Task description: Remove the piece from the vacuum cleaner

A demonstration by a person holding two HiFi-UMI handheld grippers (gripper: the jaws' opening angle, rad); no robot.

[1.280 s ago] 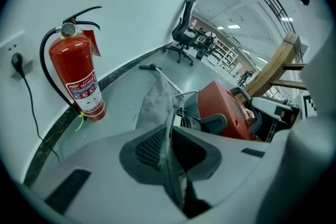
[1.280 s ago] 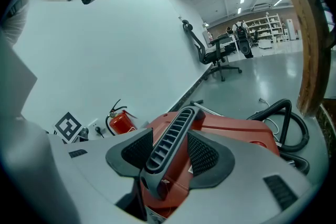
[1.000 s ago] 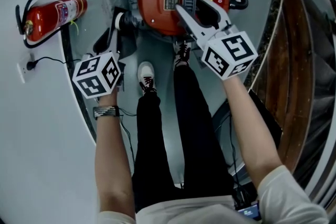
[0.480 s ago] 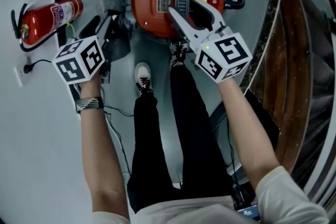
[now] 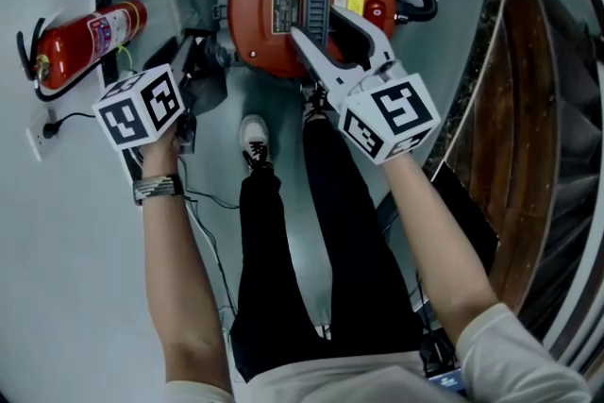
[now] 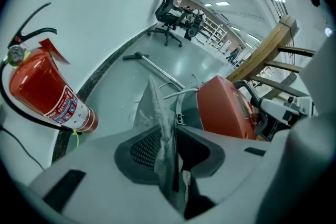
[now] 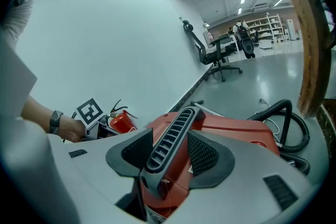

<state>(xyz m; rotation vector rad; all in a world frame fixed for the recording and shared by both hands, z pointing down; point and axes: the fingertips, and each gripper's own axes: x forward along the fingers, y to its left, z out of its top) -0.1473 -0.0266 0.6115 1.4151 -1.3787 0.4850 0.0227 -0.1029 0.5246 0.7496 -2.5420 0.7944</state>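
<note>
The grey piece lay against the vacuum's side, thin and limp like cloth. It looked light and floppy, more likely to stretch or tear than to slip. The left tool, its jaws having just been closing, pinched the piece's free edge; a hold nearer the vacuum seemed firmer. The right tool clamped the handle on top of the vacuum, probably to steady it.
</note>
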